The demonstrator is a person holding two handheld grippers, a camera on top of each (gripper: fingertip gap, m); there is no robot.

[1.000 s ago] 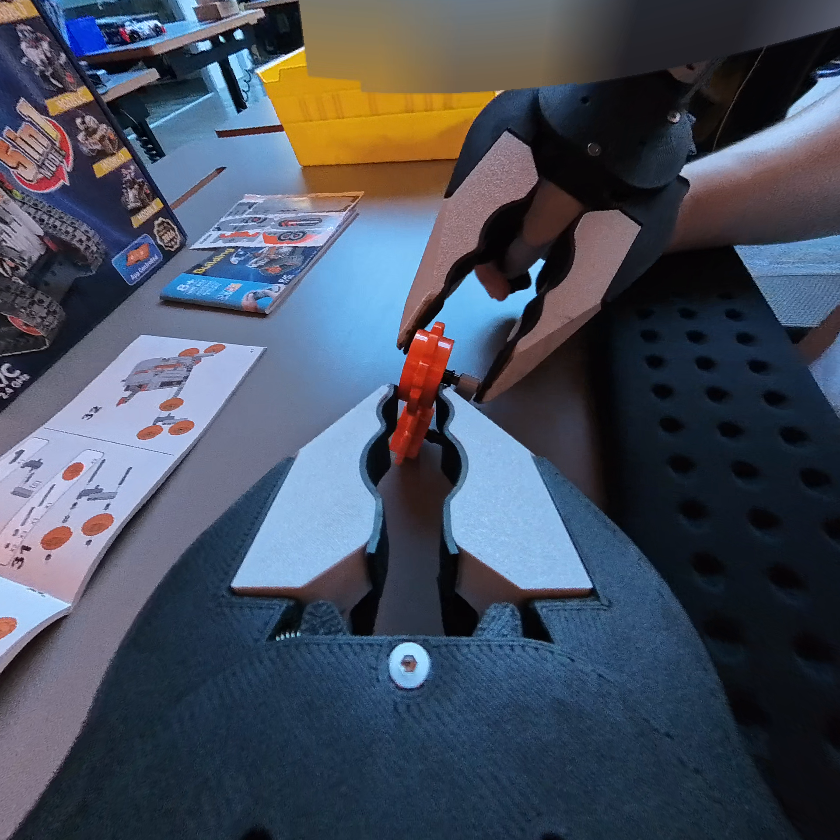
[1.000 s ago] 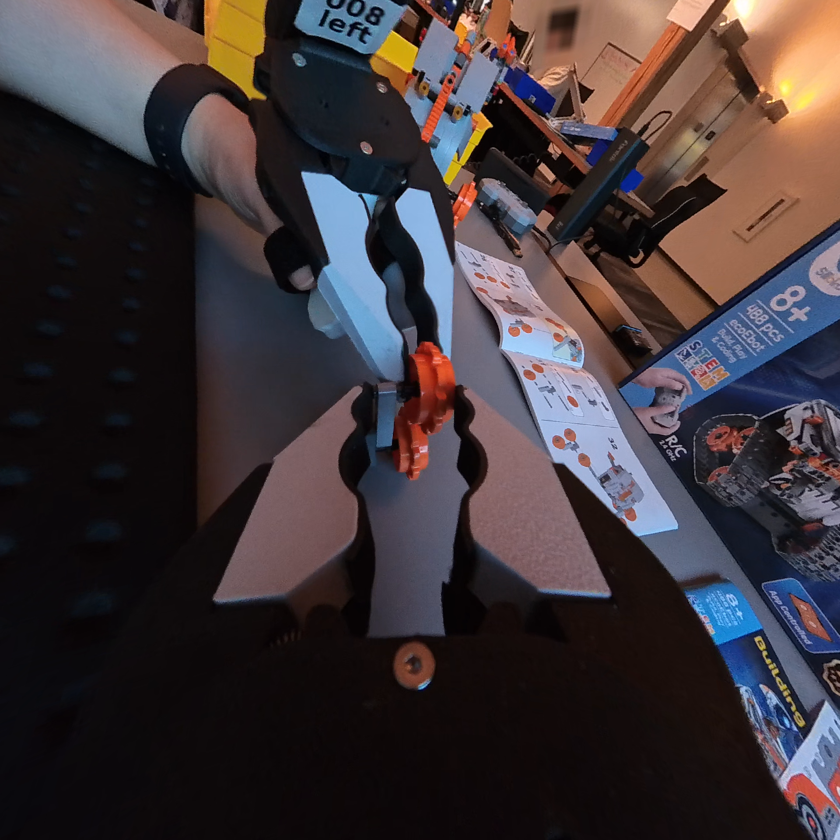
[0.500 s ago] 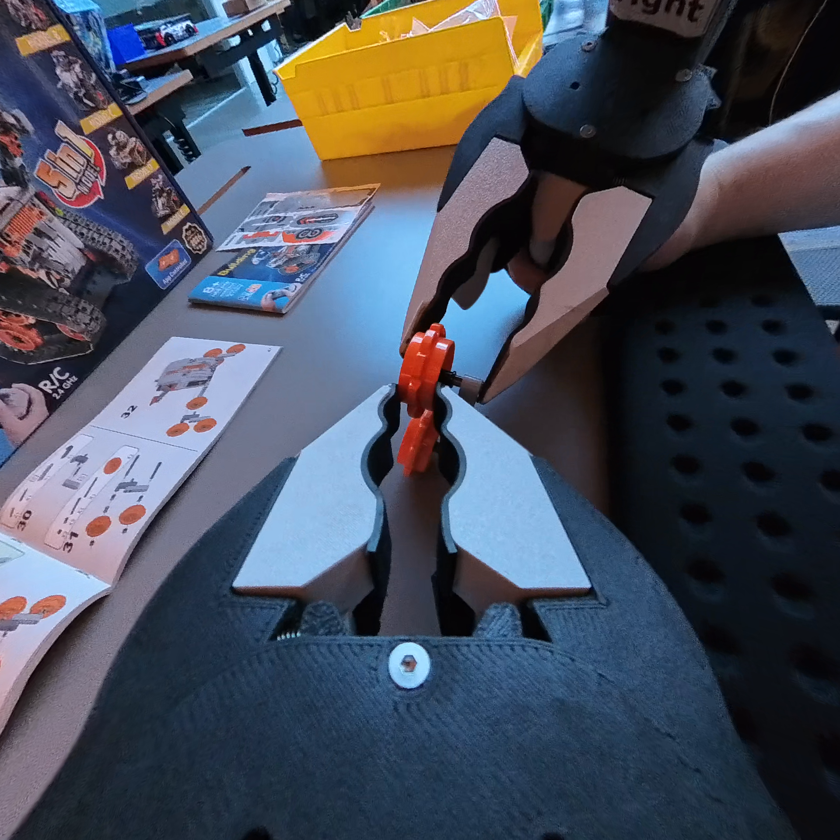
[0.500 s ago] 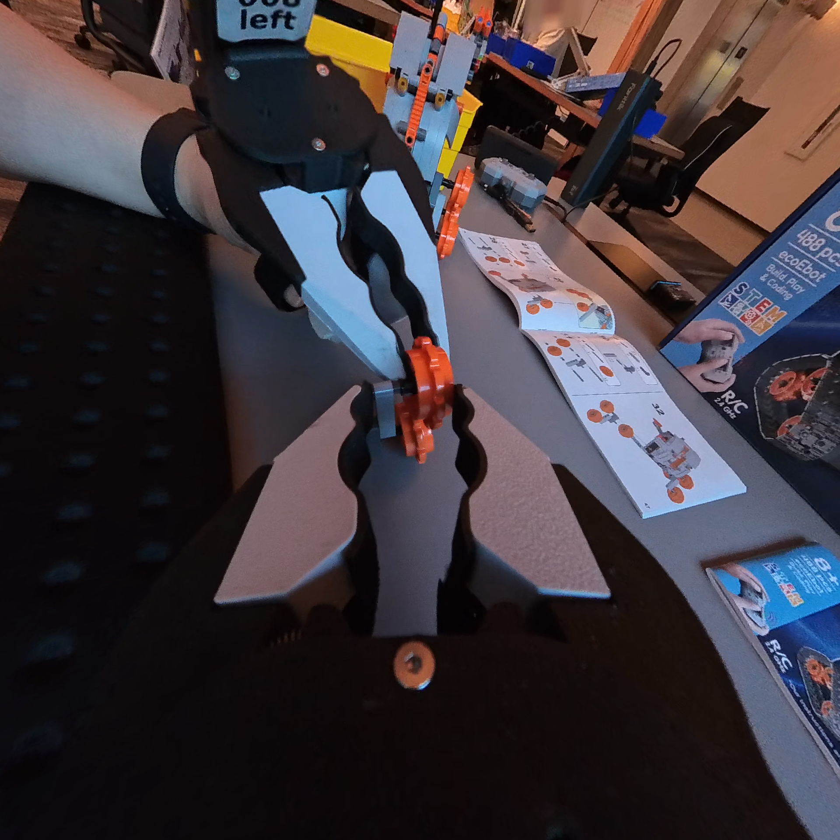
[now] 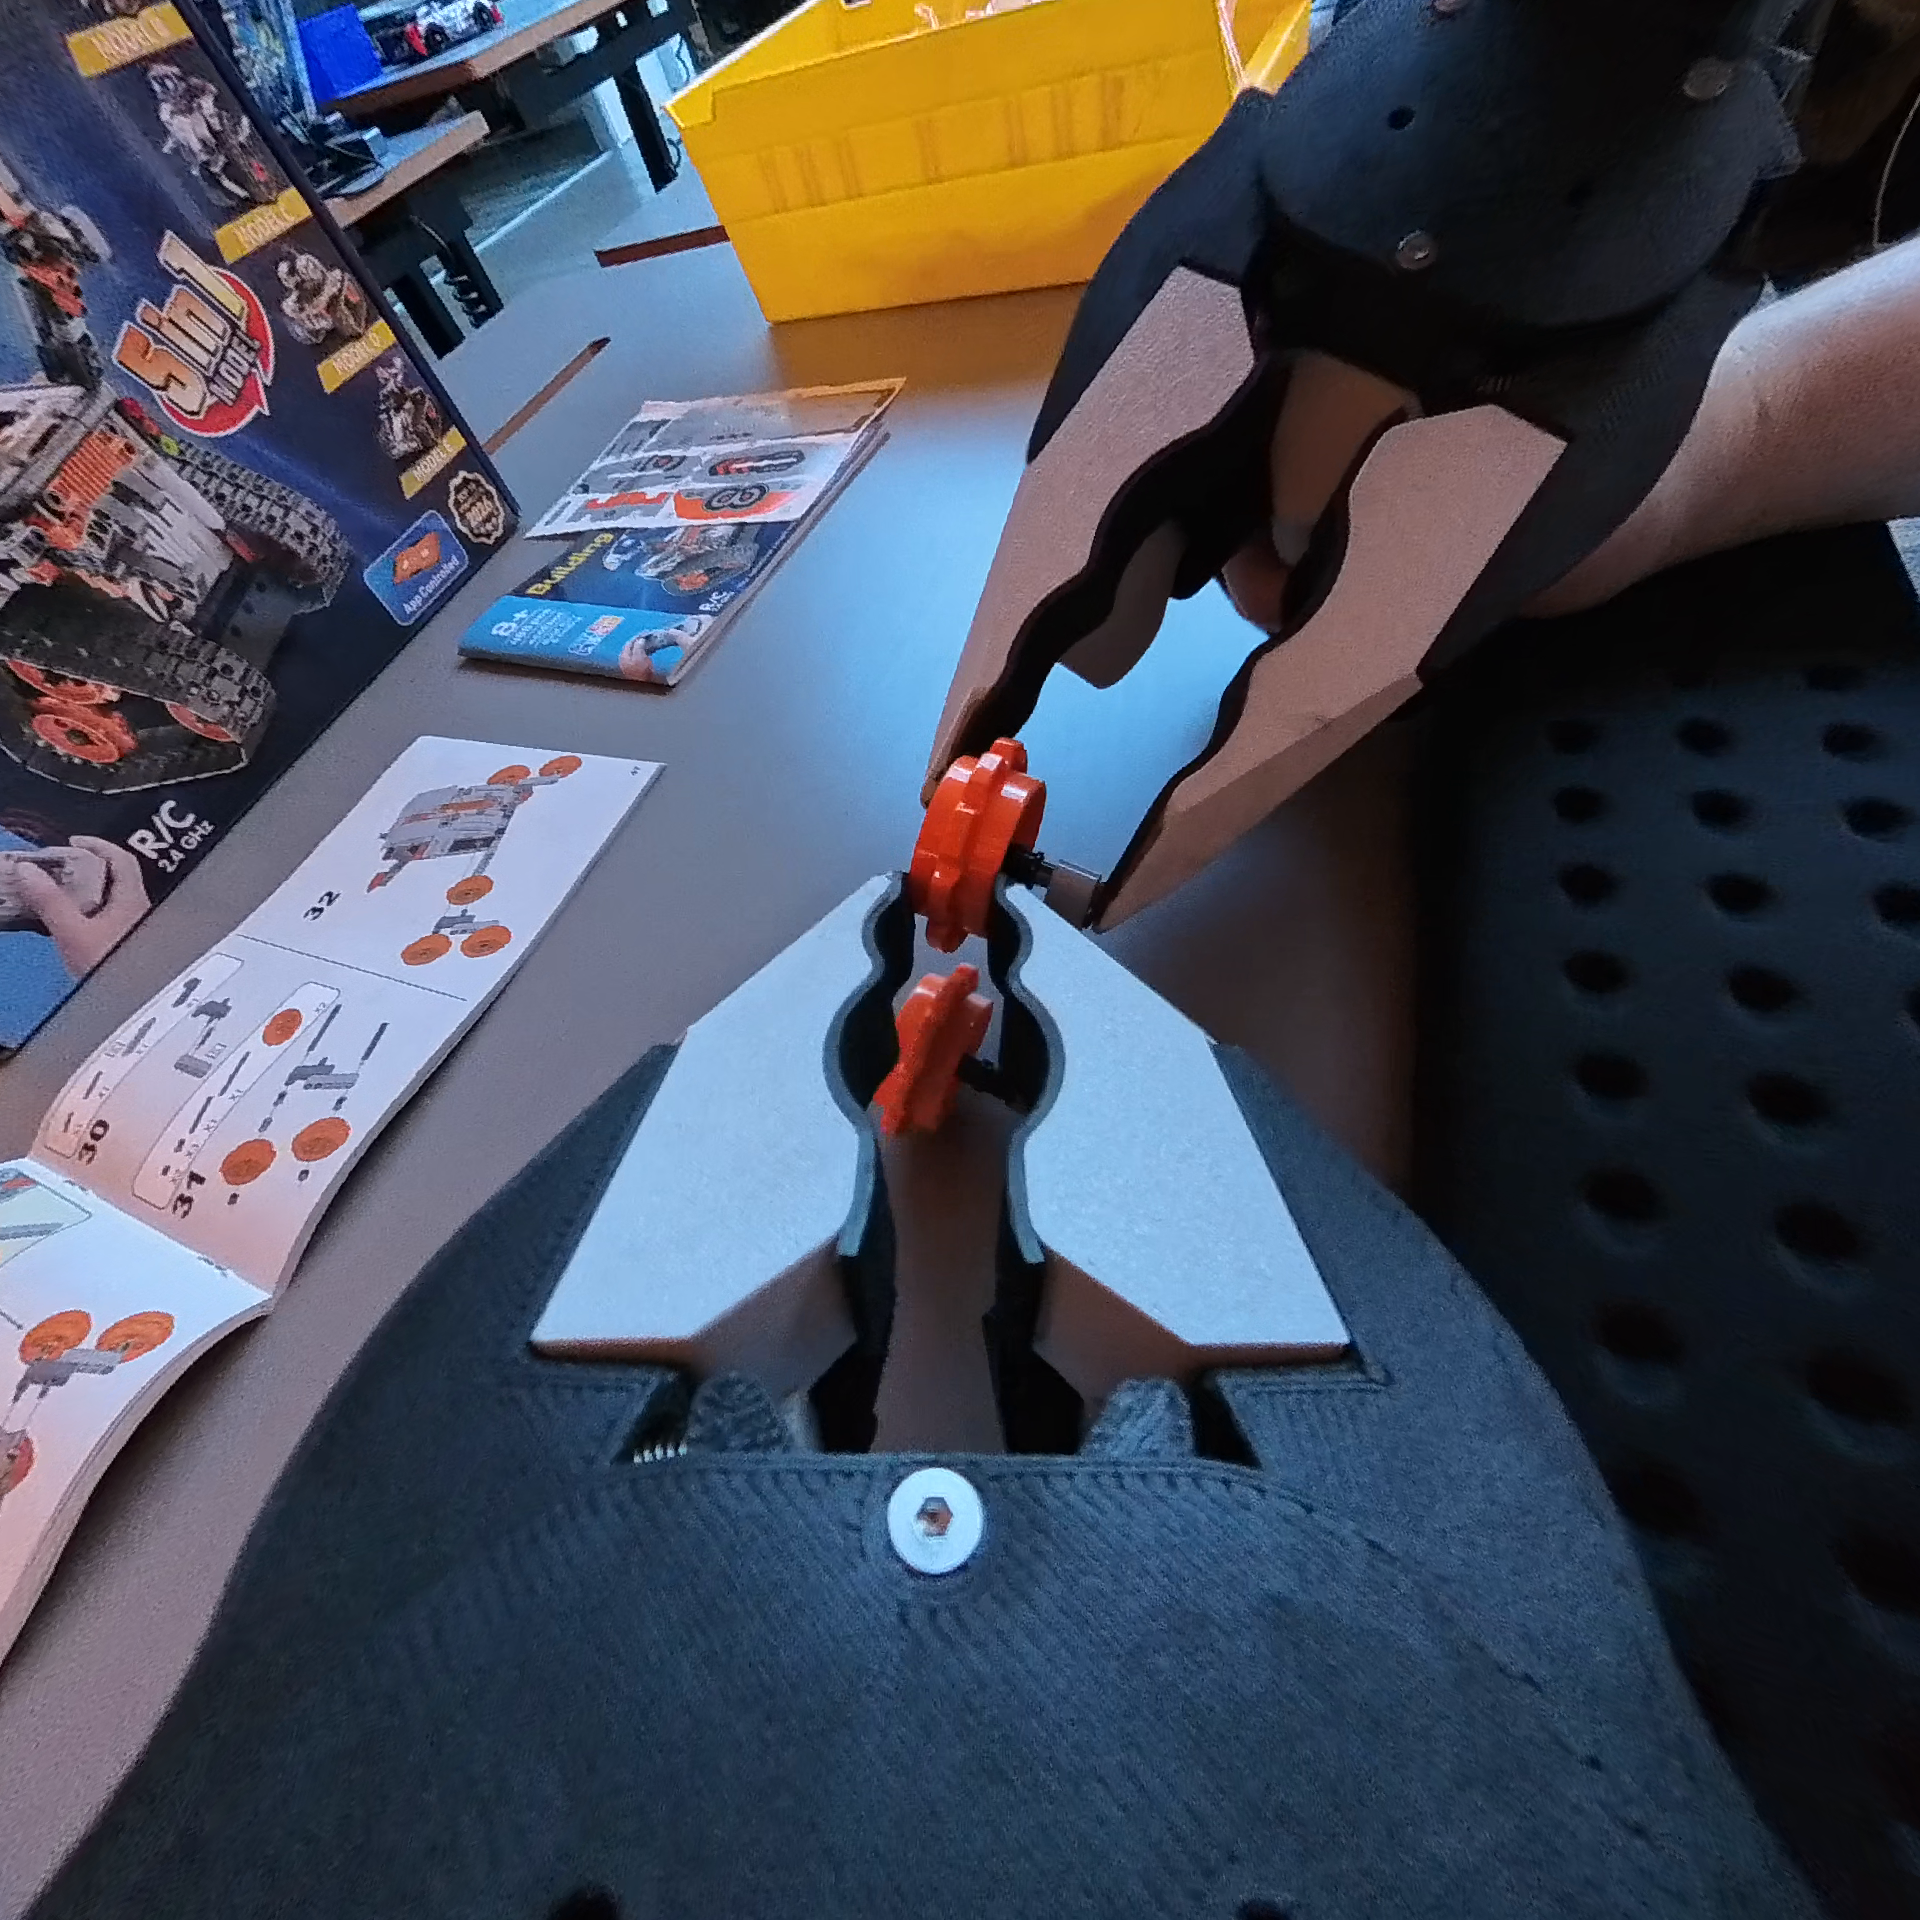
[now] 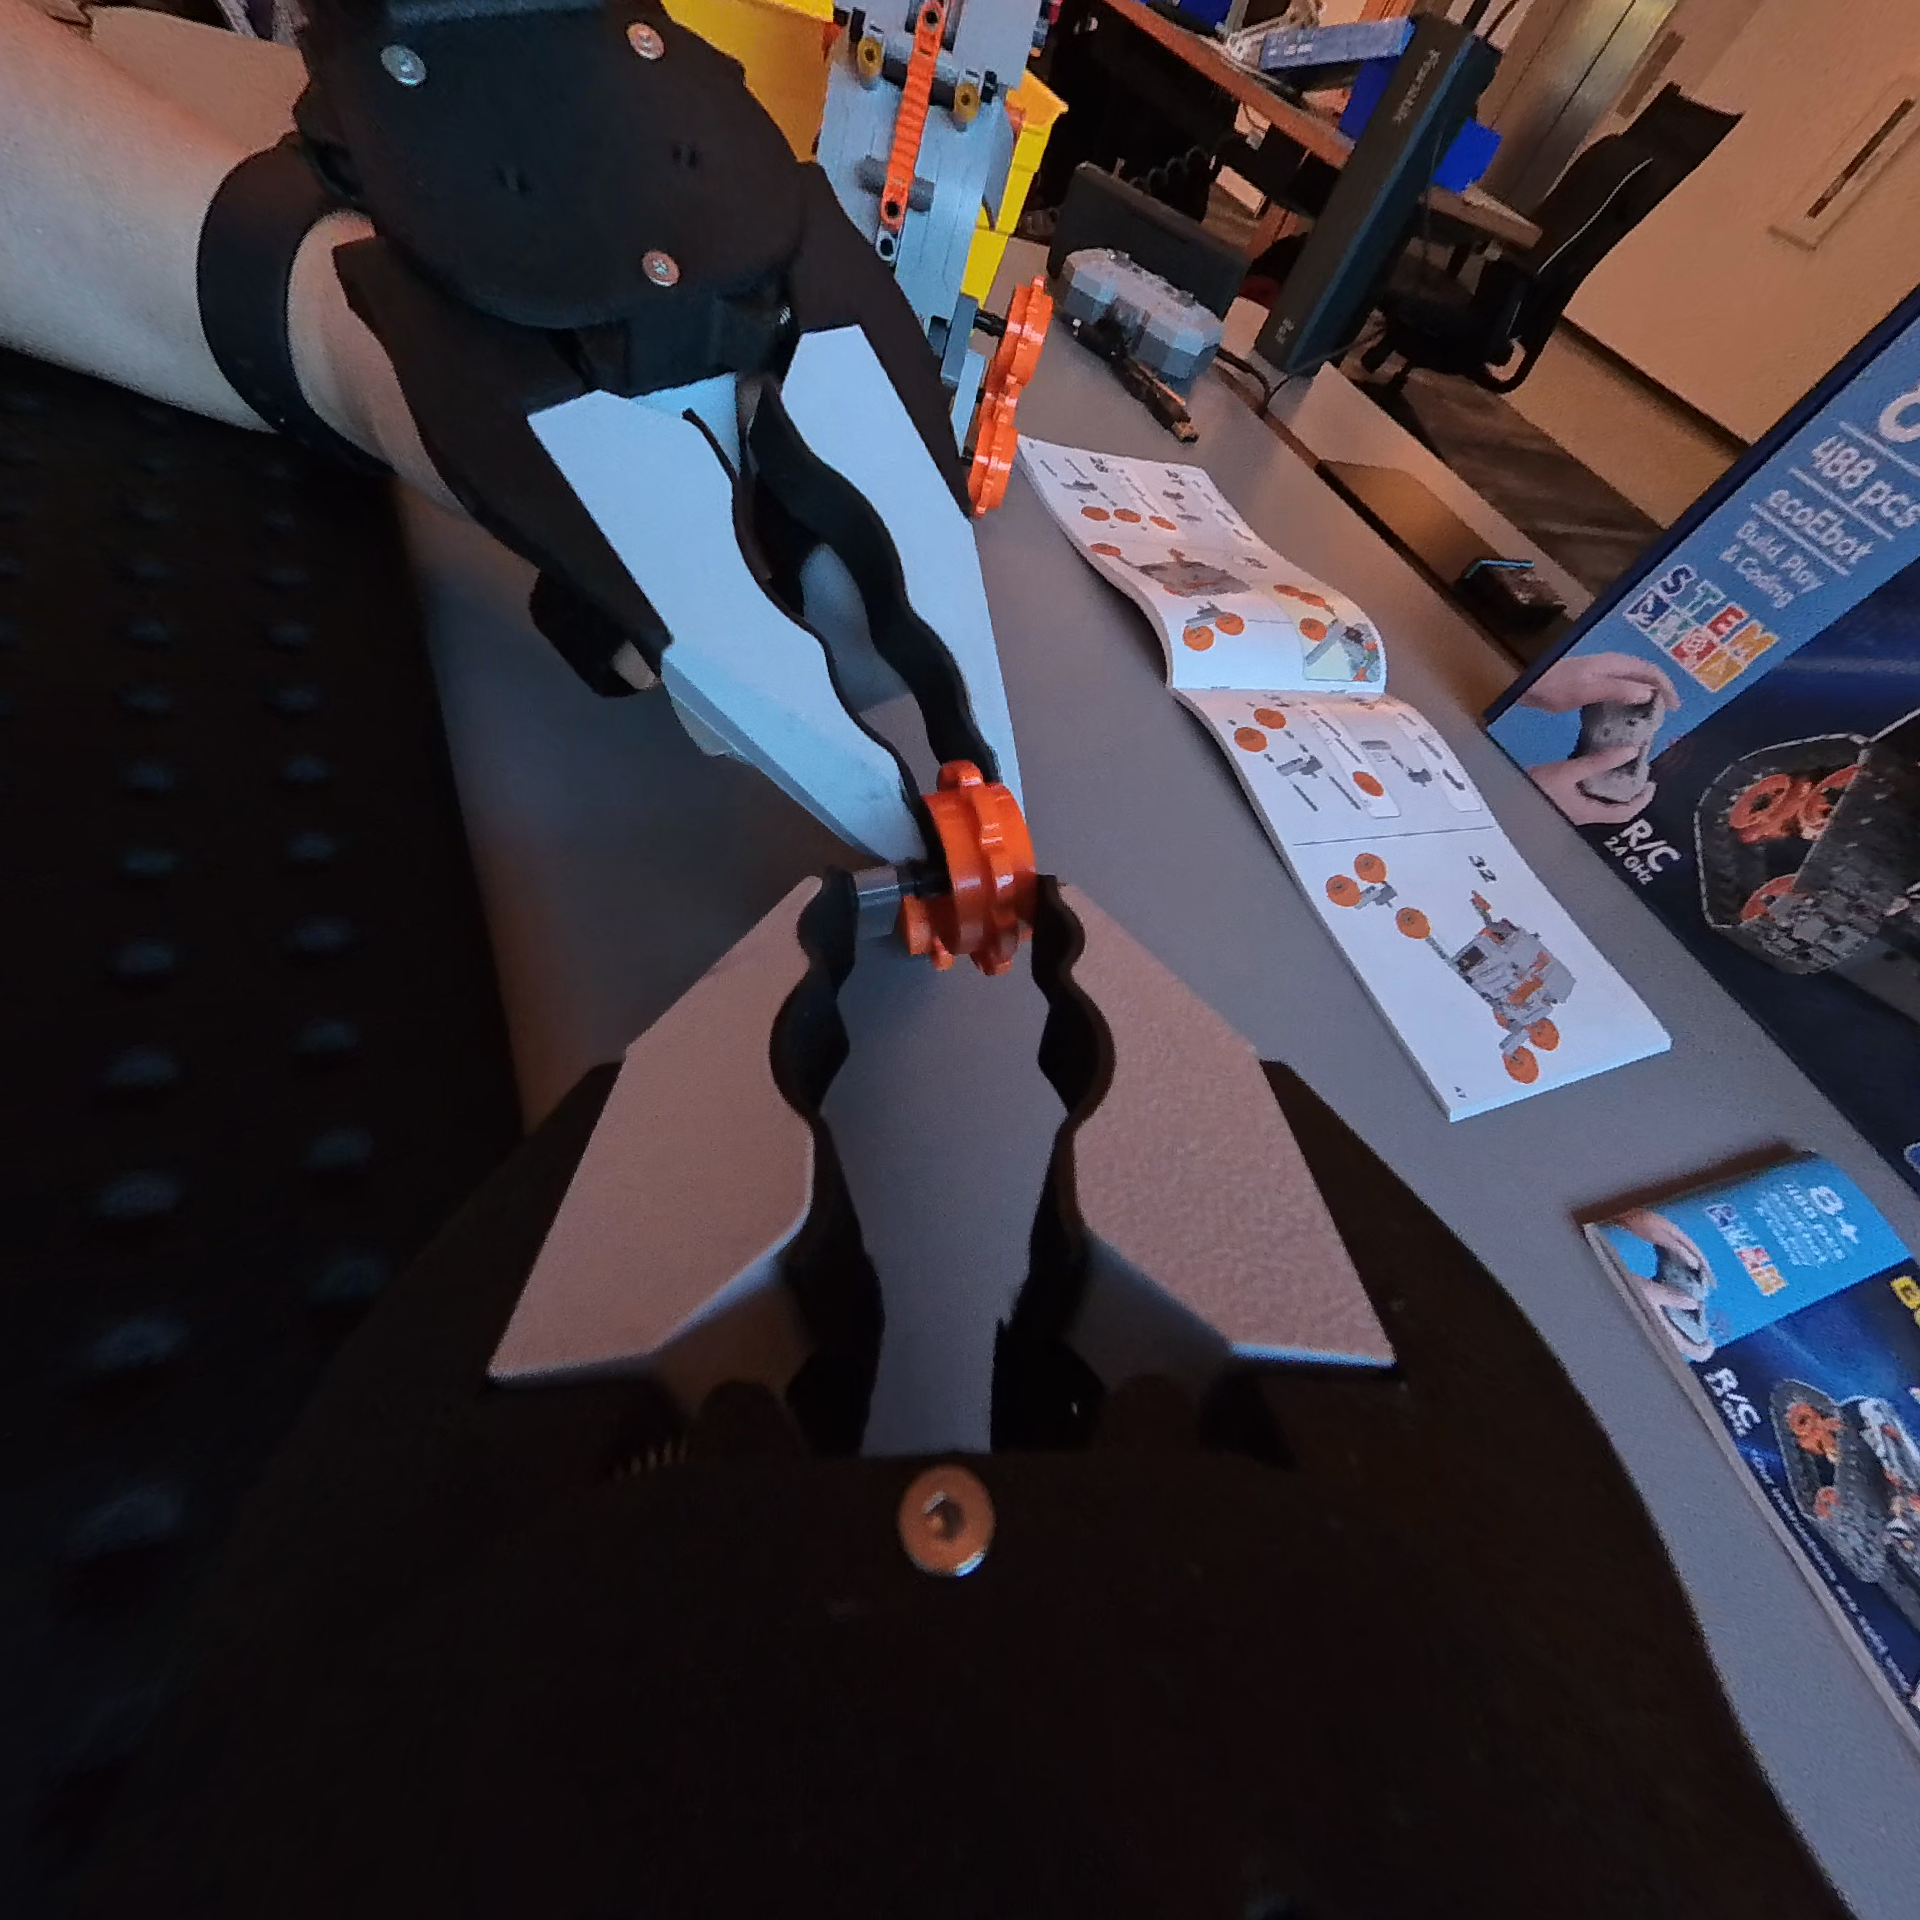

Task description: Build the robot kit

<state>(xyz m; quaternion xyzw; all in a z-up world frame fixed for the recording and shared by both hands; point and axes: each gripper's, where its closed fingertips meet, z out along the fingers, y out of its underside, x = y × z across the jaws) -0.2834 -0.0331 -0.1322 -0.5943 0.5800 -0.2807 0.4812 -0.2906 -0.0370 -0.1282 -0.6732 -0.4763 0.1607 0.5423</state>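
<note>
My left gripper (image 5: 954, 888) and my right gripper (image 6: 935, 894) meet tip to tip above the grey table (image 5: 790, 727). The right gripper, also in the left wrist view (image 5: 1018, 831), is shut on an orange gear (image 5: 971, 836) with a black axle and a grey bush (image 5: 1070, 885): one fingertip is on the gear, the other on the bush. A second orange gear (image 5: 930, 1049) on a black pin sits in the hollow between my nearly closed left fingers. In the right wrist view the first gear (image 6: 971, 873) sits at the left gripper's (image 6: 961, 821) tips.
A yellow bin (image 5: 987, 156) stands at the back. A tall blue toy box (image 5: 156, 468), an open instruction booklet (image 5: 312, 1039) and a closed booklet (image 5: 686, 540) lie to the left. A black perforated mat (image 5: 1714, 1039) lies to the right. A grey-orange model (image 6: 935, 208) stands behind. The tips of both grippers are at nearly the same place.
The two orange gears overlapped before; now the second one sits apart from the first, deeper between my left fingers. Both grippers have tilted a little but stay tip to tip.
</note>
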